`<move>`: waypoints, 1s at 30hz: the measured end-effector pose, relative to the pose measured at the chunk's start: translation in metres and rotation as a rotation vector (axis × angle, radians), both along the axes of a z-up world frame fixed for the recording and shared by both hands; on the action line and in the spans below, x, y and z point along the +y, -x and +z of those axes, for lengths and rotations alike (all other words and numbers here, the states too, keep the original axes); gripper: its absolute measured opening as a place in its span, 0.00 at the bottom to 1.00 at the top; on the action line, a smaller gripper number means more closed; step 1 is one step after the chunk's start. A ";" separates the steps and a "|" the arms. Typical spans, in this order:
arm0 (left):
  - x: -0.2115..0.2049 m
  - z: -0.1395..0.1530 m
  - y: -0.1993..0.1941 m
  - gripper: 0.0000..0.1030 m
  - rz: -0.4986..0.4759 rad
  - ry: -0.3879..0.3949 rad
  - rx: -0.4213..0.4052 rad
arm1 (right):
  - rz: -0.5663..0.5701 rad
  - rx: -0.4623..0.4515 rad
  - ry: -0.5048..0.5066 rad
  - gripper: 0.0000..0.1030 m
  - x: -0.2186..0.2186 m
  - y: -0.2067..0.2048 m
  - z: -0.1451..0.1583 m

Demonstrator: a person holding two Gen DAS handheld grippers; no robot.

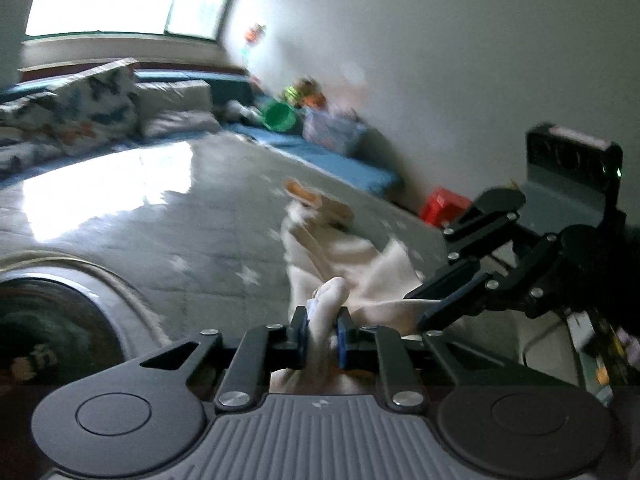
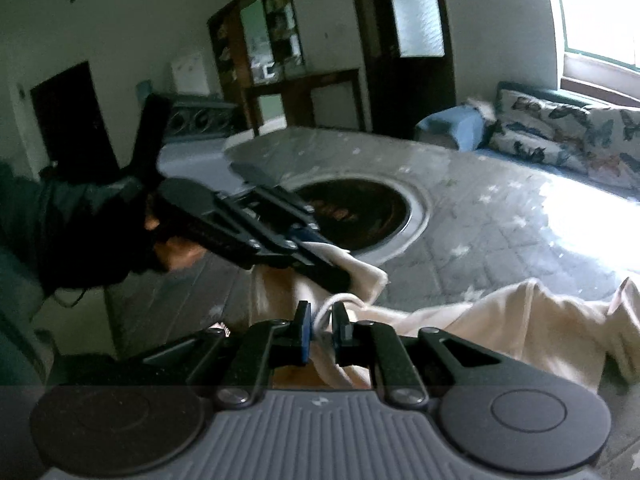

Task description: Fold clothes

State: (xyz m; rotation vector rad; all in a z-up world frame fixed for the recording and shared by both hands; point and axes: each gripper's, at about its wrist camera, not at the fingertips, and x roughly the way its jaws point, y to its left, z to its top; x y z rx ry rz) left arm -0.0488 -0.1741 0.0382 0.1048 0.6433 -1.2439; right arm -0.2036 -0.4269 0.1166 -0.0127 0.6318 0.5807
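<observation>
Left gripper: jaws pinched on a bunched fold of the cream garment, which is lifted above the grey star-patterned mat. Right gripper: jaws narrow, clamped on the same garment's edge and white cord, cloth trailing rightward.

My right gripper is clamped on a fold of the cream garment, which trails toward three o'clock. At ten o'clock my left gripper pinches another edge of it, above the grey star-patterned mat.
</observation>
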 end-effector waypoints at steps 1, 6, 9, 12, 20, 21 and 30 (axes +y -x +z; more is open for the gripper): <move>0.004 0.001 -0.003 0.15 0.030 0.006 0.004 | -0.016 -0.009 -0.001 0.15 -0.002 -0.002 0.002; 0.022 0.005 -0.018 0.14 0.173 0.030 0.033 | -0.099 -0.034 -0.011 0.22 -0.014 -0.006 0.008; 0.032 0.004 -0.026 0.14 0.240 0.034 0.057 | -0.157 -0.037 -0.018 0.26 -0.026 -0.006 0.009; 0.038 0.001 -0.033 0.14 0.284 0.031 0.077 | -0.210 -0.033 -0.013 0.33 -0.039 -0.004 0.007; 0.053 -0.005 -0.052 0.14 0.401 0.023 0.129 | -0.279 0.019 0.078 0.33 -0.057 0.002 -0.012; 0.054 -0.005 -0.052 0.14 0.407 0.015 0.123 | -0.277 0.030 0.087 0.33 -0.057 0.003 -0.014; 0.059 -0.007 -0.057 0.14 0.458 0.001 0.129 | -0.252 0.100 0.189 0.33 -0.050 0.020 -0.032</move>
